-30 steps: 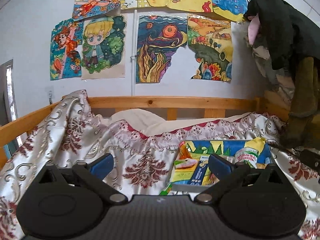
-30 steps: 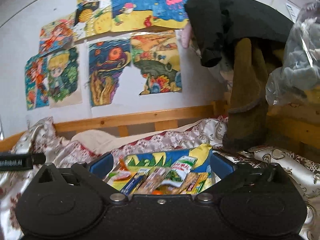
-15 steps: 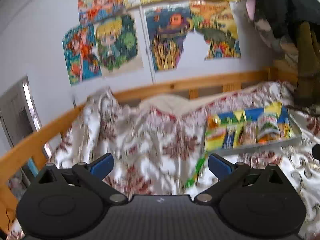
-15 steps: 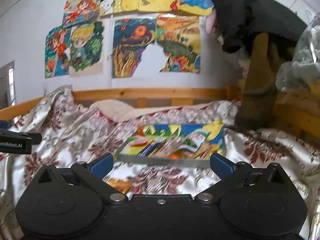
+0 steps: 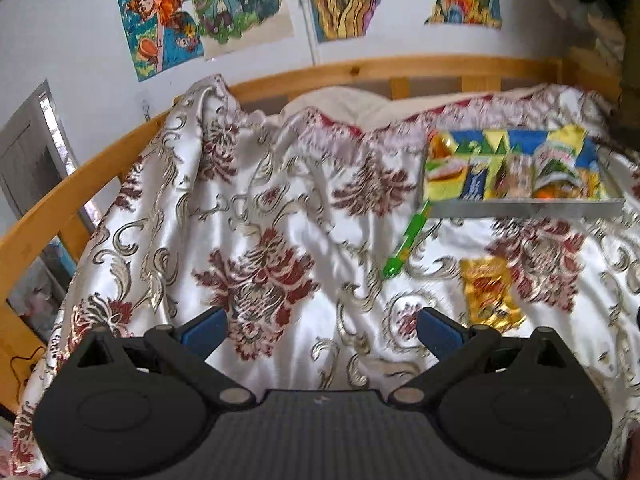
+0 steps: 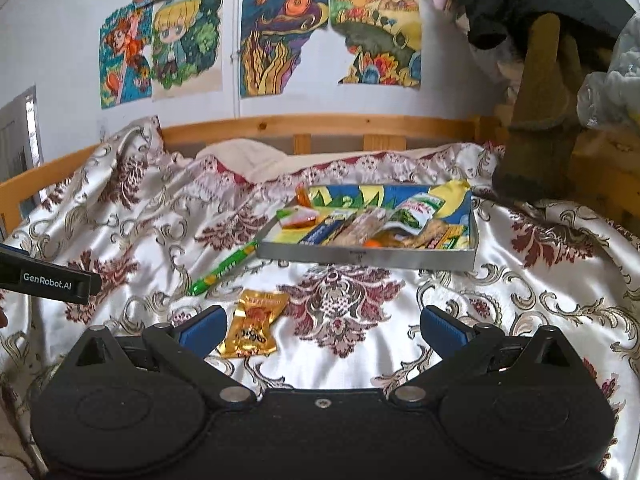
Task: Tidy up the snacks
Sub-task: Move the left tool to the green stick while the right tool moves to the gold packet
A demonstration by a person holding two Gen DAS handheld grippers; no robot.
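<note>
Hovering over the bed cover (image 6: 520,320), both tools spread wide, nothing between the fingers. Right tool (image 6: 322,326): gold snack packet (image 6: 254,324) flat on the cover at its 11 o'clock, just beside the left fingertip; can't tell if touching. Green stick-shaped snack (image 6: 222,266) lies at 10 o'clock from the packet, its far end touching or almost touching the tray's near-left corner. Tray (image 6: 360,256) full of mixed snack packs sits at 12 o'clock. Left tool (image 5: 320,328): same gold packet (image 5: 490,294) at 1 o'clock, tray (image 5: 520,208) further out at 1 o'clock.
</note>
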